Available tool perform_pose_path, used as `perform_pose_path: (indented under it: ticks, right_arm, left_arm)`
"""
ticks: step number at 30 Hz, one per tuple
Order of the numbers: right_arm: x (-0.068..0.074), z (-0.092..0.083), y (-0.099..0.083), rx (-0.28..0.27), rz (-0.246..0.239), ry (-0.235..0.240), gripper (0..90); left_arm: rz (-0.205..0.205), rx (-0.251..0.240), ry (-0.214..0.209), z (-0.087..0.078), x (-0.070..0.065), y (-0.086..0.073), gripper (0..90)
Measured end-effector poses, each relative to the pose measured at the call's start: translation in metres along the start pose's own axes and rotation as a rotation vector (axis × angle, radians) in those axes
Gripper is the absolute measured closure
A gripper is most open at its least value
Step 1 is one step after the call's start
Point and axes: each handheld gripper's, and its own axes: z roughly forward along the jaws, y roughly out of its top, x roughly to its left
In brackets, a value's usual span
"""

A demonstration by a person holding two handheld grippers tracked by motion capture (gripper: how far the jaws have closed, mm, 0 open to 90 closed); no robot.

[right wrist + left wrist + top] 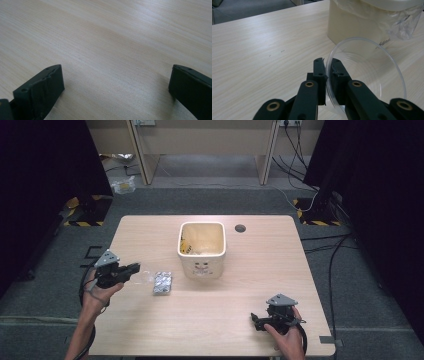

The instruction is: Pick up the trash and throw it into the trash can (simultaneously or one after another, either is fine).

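My left gripper [134, 268] [327, 65] is shut on the rim of a clear plastic cup [367, 72] [144, 277], held just above the table at the left. A cream square bin [202, 249] [352, 27] lined with a clear plastic bag stands at the table's middle, beyond the cup. A silver blister pack [162, 283] lies on the table between the cup and the bin. My right gripper [256, 321] [116, 82] rests low near the front right of the table, its jaws wide open over bare wood.
The light wooden table [240, 285] has a round cable hole [240, 228] behind the bin. Black curtains flank both sides. Cables [320, 240] run across the grey floor at the right. A desk frame [205, 150] stands beyond the table.
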Motion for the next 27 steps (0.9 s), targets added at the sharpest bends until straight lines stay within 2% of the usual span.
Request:
perform_pose_path:
  ticks: [8, 14, 19, 27]
  right_arm:
    - [0.0, 0.0, 0.0, 0.0, 0.0, 0.0, 0.3]
    - [0.0, 0.0, 0.0, 0.0, 0.0, 0.0, 0.3]
    - [0.0, 0.0, 0.0, 0.0, 0.001, 0.001, 0.3]
    - [0.0, 0.0, 0.0, 0.0, 0.001, 0.001, 0.3]
  left_arm:
    - [-0.002, -0.023, -0.005, 0.0, 0.0, 0.009, 83.4]
    - [0.005, -0.046, -0.006, -0.003, -0.001, 0.021, 83.4]
    - [0.03, -0.066, 0.003, -0.008, -0.004, 0.036, 83.3]
    - [0.057, -0.07, 0.003, -0.01, -0.006, 0.052, 83.2]
